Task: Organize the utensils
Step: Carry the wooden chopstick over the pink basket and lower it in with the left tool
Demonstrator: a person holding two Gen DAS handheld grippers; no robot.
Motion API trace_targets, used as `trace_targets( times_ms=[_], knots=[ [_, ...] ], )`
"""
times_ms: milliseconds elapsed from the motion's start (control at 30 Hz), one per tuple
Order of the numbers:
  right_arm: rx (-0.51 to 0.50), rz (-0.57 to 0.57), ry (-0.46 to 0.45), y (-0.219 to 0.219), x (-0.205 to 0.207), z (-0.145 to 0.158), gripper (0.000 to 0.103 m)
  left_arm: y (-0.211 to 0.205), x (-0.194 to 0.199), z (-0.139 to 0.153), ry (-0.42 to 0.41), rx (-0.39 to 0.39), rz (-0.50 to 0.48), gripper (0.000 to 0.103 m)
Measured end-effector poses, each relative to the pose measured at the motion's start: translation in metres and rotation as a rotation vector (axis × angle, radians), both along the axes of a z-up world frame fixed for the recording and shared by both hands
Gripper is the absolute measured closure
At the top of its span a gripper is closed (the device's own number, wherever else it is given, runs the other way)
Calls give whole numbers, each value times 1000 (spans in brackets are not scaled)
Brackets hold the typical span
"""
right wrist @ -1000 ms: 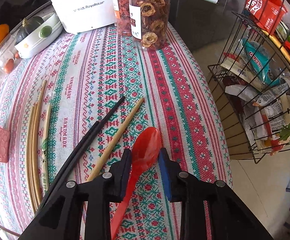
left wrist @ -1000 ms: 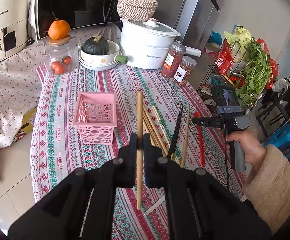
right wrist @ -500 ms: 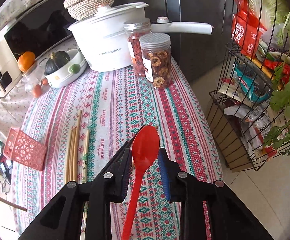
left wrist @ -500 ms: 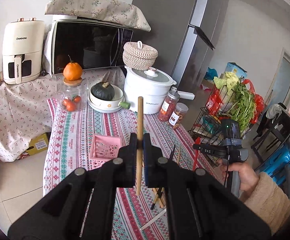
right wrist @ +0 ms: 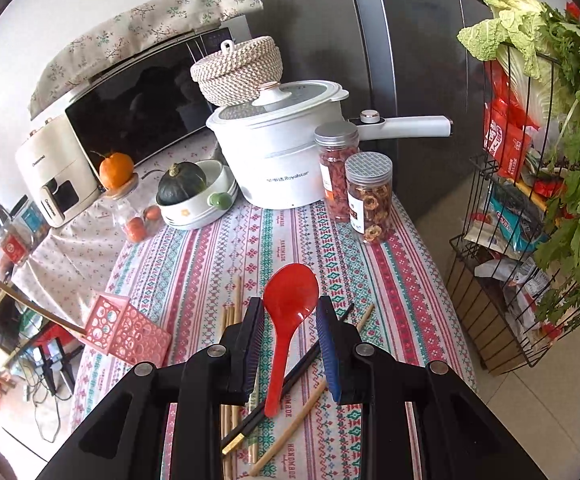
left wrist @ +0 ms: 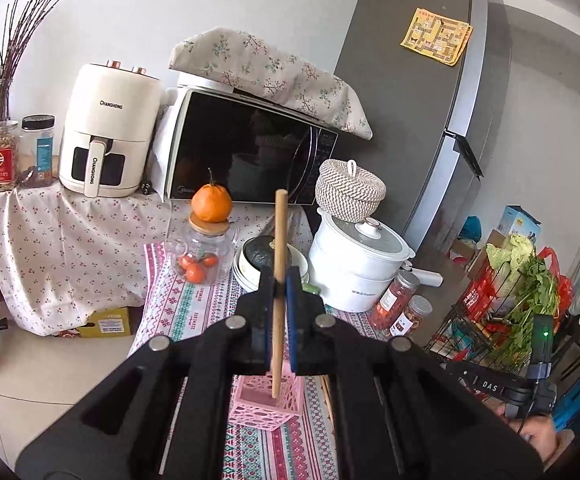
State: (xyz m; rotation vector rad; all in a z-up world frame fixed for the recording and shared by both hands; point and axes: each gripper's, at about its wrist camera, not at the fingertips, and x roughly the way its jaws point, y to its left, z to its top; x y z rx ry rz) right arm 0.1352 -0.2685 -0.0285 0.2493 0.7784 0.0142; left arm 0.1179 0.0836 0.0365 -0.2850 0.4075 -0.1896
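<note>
**A:** Left wrist view: the left tool (left wrist: 278, 300) is clamped on a wooden chopstick (left wrist: 279, 264), upright, its lower tip hanging above the pink basket (left wrist: 264, 398) on the table (left wrist: 178, 308).

**B:** What might spoil it?

**A:** The pads pinch only mid-shaft. If the stick swivels there, or the tip catches the basket's rim, it could drop outside or tip that light basket.

**B:** And the right wrist view?

**A:** The right tool (right wrist: 290, 344) holds a red plastic spoon (right wrist: 288, 304) by the neck, raised above loose chopsticks (right wrist: 230, 320) on the table, well apart from the basket (right wrist: 128, 332). The grip looks shallow on smooth plastic; the handle may swing, slip, or scatter those chopsticks.
</note>
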Motion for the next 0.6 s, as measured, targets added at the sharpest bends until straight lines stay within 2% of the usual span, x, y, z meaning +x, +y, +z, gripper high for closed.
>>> trace_targets(
  times_ms=[300,467,500,533,567,600],
  knots=[
    [6,66,-84,37,-11,26,76,-1,40,-42,148,26,-7,96],
    [-6,123,-151,71,-18,45,76,-2,51,-53,161,25,-37,96],
    [-5,134,-165,77,-19,50,76,-2,53,-53,153,25,-44,91],
    [0,144,-181,83,-21,54,76,-2,54,-54,153,32,-45,78],
    [5,153,-195,89,-21,58,76,-2,55,-54,157,35,-43,69],
    [11,164,-207,95,-21,62,76,-1,55,-54,154,28,-38,54]
  ],
)
